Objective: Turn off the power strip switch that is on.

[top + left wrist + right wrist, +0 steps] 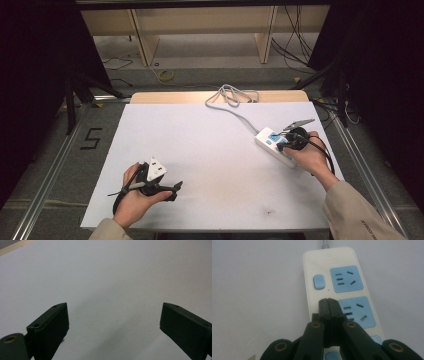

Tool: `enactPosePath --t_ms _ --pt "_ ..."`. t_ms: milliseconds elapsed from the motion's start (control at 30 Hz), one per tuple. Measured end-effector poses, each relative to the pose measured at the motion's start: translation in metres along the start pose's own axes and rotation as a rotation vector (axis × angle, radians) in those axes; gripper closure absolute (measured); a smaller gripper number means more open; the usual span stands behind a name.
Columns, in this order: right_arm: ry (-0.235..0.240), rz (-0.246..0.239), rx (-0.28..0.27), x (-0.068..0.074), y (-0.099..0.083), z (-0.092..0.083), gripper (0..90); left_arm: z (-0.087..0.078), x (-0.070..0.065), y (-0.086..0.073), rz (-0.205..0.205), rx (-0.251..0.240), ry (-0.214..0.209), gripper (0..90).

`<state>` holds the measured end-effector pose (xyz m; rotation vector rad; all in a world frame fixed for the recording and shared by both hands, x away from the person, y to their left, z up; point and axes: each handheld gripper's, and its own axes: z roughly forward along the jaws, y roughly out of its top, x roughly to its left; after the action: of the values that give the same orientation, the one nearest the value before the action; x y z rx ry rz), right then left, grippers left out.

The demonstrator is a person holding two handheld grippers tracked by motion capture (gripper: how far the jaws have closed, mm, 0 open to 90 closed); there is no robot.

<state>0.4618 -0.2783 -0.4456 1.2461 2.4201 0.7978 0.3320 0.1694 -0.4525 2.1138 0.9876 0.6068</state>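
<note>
1. My right gripper [328, 301] has its jaws pressed together, nothing pinched, tips over the power strip [337, 285], between its two blue switches [319, 281].
2. Strip lies near the table's [200, 150] right edge, angled, with its grey cord [231, 97] running to the far edge, where it coils.
3. In the high view my right gripper [289, 141] sits on the strip [272, 145], hand resting behind it.
4. Step looks like a switch press with the closed tips. I can't tell if the tips touch the strip yet.
5. To do it well: keep the jaws together so they act as one blunt finger, centre them on the switch, not on the socket faces [347, 278], then push straight down; a slanted push may slide the light strip.
6. My left gripper [113, 315] is spread wide, empty, over bare table.
7. It rests [170, 187] near the near-left corner, well apart from the strip; it could come over to steady the strip if it skids.
</note>
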Motion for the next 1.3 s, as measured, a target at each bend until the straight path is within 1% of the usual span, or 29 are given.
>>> enactPosePath --t_ms 100,133,300,400,533,867,1033,1300 --pt "-0.002 -0.004 0.008 0.000 0.001 0.000 90.0 0.000 0.000 0.000 -0.001 0.000 -0.001 8.2" --pt "-0.003 -0.012 0.012 0.001 0.002 0.000 90.0 0.000 0.000 0.000 -0.001 0.000 -0.001 8.2" --pt "-0.007 -0.014 0.022 0.001 0.003 0.001 90.0 0.000 0.000 0.000 -0.001 0.000 0.000 8.2" --pt "-0.008 -0.023 0.028 0.002 0.005 0.001 90.0 0.000 0.000 0.000 -0.002 -0.001 0.001 8.2" --pt "-0.011 -0.026 0.044 0.002 0.006 0.001 90.0 0.000 0.000 0.000 -0.001 -0.002 0.001 8.2" --pt "-0.017 -0.042 0.065 0.003 0.009 0.001 90.0 0.001 0.000 0.000 0.008 0.007 -0.002 8.2" --pt "-0.028 -0.052 0.077 0.005 0.010 0.002 90.0 0.000 -0.001 -0.001 0.005 0.007 -0.002 8.3" --pt "-0.026 -0.060 0.093 0.005 0.012 0.002 90.0 0.001 -0.001 -0.001 0.005 0.006 -0.001 8.3"
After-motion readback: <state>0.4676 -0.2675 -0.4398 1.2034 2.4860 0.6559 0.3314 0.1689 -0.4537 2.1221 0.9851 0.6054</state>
